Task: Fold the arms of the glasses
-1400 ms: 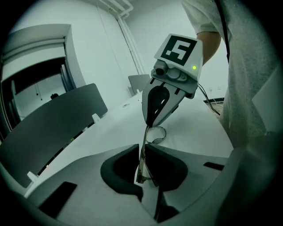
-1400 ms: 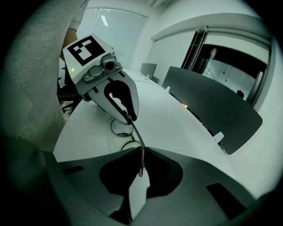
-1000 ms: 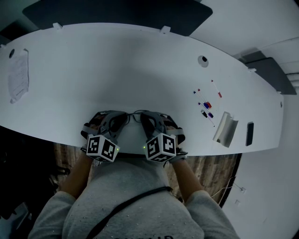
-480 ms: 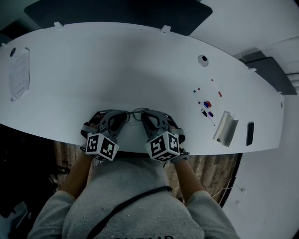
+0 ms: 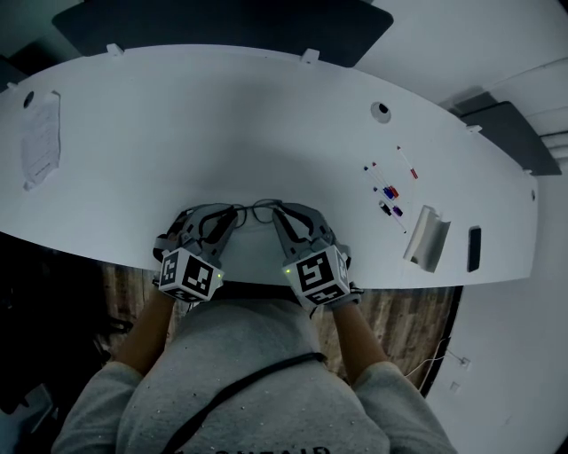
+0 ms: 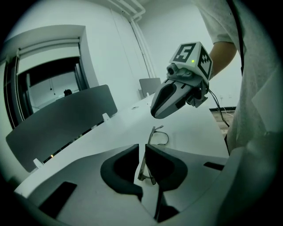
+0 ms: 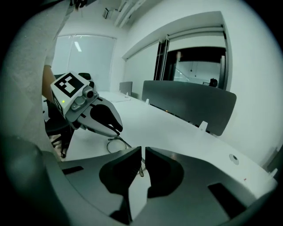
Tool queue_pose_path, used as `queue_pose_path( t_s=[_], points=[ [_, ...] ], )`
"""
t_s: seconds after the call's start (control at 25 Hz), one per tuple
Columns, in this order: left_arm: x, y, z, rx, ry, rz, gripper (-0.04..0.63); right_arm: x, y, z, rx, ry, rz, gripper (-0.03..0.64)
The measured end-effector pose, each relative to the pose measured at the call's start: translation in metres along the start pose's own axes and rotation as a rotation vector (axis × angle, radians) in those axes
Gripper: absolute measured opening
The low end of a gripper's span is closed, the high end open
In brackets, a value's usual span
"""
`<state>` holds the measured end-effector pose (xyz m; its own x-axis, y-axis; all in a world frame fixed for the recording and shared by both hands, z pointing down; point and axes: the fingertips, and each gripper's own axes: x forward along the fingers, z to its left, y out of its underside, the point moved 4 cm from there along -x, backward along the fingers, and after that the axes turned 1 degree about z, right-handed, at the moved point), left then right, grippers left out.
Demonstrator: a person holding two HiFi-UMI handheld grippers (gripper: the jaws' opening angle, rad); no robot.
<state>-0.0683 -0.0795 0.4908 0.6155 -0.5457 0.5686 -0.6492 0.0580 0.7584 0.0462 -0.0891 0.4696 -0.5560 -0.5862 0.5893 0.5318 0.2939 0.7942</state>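
So the glasses hang by the table's near edge with the left gripper's jaws clamped on 1 end and the right gripper's jaws pinched on the other, I'd guess so 1 steadies the frame while an arm folds in.

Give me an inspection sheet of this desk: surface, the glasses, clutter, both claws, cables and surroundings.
Surface: white curved table, with a round port toward its right.
Job's things: glasses at the near edge, between the two claws; whether the arms are folded cannot be told.
Clutter: paper sheet far left; pens, white stand and dark flat slab at the right.
Grippers: left claw shut on one end of the glasses; right claw shut on the other end.
Cables: thin cable on the floor at the right.
Surroundings: dark divider panel behind the table; wooden floor below.
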Motion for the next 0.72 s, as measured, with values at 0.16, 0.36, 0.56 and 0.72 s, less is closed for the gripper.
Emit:
queue_pose_path(
  t_s=[0.16, 0.36, 0.56, 0.72],
  points=[
    [-0.009, -0.006, -0.002, -0.056, -0.023, -0.027, 0.054, -0.010, -0.001, 0.007, 0.062, 0.007, -0.026, 0.032],
    [-0.024, -0.011, -0.005, -0.166, -0.069, -0.077, 0.044, -0.022, 0.001, 0.016, 0.123, 0.044, -0.031, 0.028],
    [-0.045, -0.019, -0.010, -0.238, -0.104, -0.137, 0.022, -0.041, -0.005, 0.031, 0.211, 0.035, -0.092, 0.021],
    [-0.064, -0.024, -0.022, -0.305, -0.101, -0.200, 0.015, -0.060, -0.011, 0.048, 0.236, 0.026, -0.147, 0.021]
  ],
)
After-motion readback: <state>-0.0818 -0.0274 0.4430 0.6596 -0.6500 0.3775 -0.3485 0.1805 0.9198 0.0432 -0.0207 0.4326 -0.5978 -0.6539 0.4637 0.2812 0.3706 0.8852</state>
